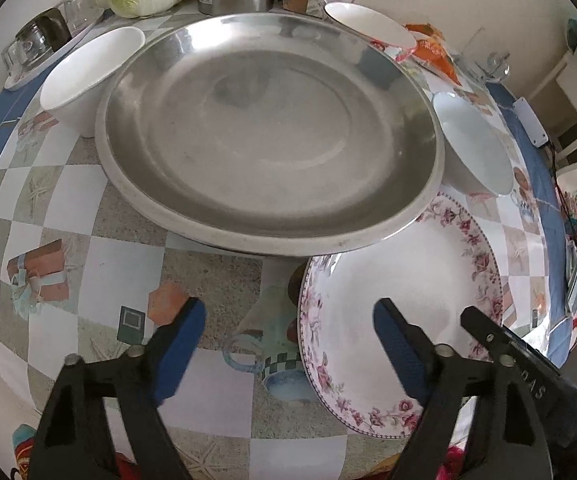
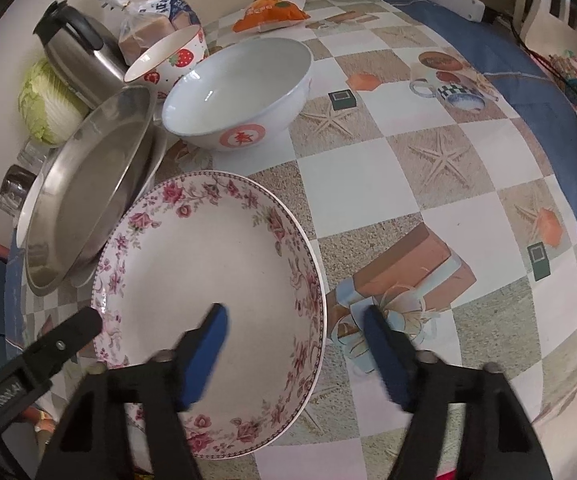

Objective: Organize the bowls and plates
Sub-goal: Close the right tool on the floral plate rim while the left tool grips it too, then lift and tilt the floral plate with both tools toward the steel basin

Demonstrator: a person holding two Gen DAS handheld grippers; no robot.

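Both the left tool (image 1: 288, 330) and right tool (image 2: 294, 336) straddle the flowered plate's (image 2: 208, 264) opposite rims unclenched, so an uneven squeeze could tip it against the steel tray (image 2: 84, 184) touching its far edge.

I see a brushed steel pan (image 1: 268, 140), dull sheen, smooth. Floral plate (image 2: 208, 300) looks like glazed ceramic, glossy. White bowl (image 2: 240, 92) glossy too. Tablecloth (image 2: 368, 184) looks like slick printed vinyl. Gripper pads (image 2: 208, 356) matt blue, textured.

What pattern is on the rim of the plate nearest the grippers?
Pink flowers around the rim of the white floral plate, clearest in the right wrist view.
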